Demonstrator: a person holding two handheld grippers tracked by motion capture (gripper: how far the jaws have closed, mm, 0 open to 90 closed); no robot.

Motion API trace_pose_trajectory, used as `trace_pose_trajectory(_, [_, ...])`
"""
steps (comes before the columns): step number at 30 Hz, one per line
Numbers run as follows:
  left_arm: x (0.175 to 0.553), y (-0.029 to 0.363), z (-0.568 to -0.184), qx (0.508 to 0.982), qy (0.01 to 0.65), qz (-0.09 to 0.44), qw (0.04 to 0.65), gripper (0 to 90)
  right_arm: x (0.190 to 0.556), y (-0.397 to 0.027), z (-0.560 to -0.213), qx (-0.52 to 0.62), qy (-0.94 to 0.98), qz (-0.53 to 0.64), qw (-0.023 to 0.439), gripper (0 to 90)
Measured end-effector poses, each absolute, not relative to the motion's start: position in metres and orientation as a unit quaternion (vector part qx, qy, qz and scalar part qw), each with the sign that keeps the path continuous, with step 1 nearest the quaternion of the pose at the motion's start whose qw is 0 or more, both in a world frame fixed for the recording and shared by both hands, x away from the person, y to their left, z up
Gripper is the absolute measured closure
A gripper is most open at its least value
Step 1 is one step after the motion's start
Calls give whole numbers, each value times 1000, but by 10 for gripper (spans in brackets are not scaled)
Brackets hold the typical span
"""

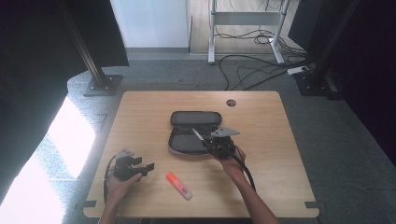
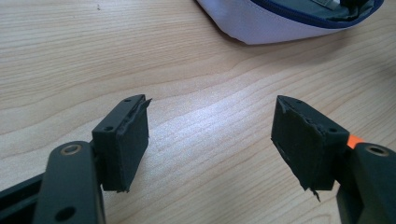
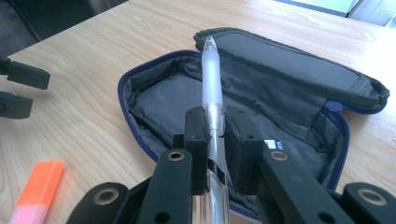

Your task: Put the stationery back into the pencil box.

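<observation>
Wooden table (image 1: pixel 140 112) on grey carpet (image 1: pixel 336 135); cables (image 1: pixel 252 70) behind; sunlight patch (image 1: pixel 70 140) at left.

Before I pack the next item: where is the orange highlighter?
In the high view the orange highlighter lies on the table near its front edge, between the left gripper and the person's right forearm, just in front of the open pencil case.

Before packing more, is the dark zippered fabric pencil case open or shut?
Open: the dark zippered fabric pencil case lies unzipped, lid folded back, grey lining exposed.
</observation>
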State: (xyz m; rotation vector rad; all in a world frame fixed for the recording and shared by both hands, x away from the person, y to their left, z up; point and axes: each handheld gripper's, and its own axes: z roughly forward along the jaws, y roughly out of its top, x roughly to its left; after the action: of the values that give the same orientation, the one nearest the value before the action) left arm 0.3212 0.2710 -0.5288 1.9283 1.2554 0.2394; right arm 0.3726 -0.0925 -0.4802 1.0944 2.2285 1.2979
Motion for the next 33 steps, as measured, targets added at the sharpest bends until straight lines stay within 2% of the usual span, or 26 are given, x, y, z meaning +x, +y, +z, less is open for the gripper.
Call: trace_pose_trajectory(33, [321, 275, -526, 759, 497, 97, 409, 281, 411, -73, -493, 383, 798, 432, 172, 784])
